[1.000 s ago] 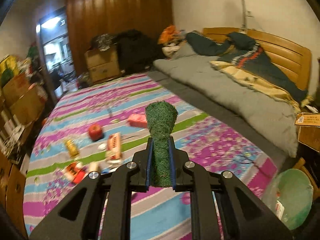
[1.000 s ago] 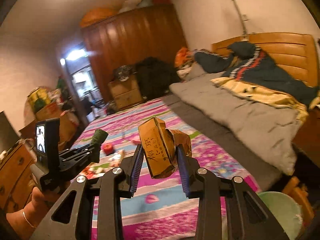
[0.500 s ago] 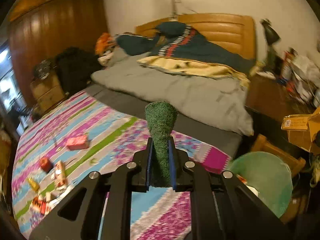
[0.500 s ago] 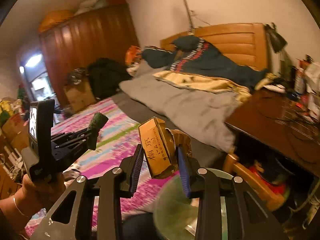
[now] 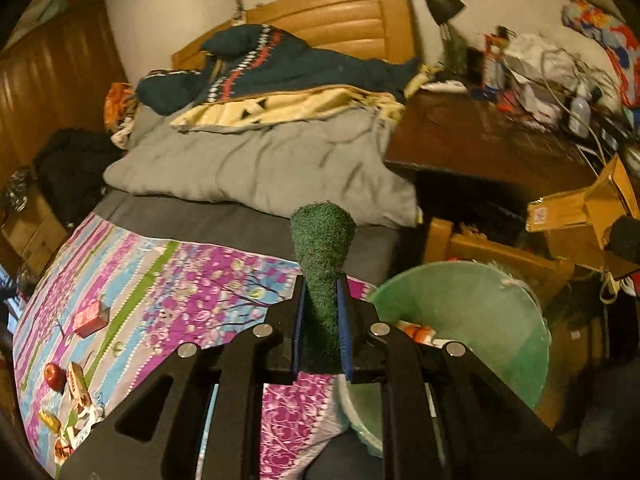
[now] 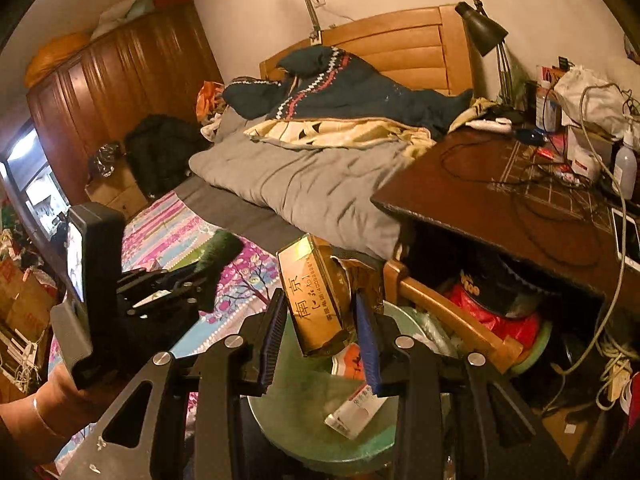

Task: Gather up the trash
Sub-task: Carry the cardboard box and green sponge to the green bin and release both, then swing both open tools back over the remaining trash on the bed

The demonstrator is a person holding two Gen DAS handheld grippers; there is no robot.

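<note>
Crushed gold cigarette box (image 6: pixel 320 300) clamped btwn right gripper (image 6: pixel 320 340) fingers, held above green trash bin (image 6: pixel 304 436) w/ wrappers inside. Left gripper (image 5: pixel 322 332) fingers pinched tight on green fuzzy roll (image 5: pixel 322 264), just left of bin. More litter on patterned bed cover (image 5: pixel 160 280): red apple (image 5: pixel 54 376), red pack (image 5: pixel 90 318). Dark desk (image 6: pixel 500 204) beside bin.
</note>
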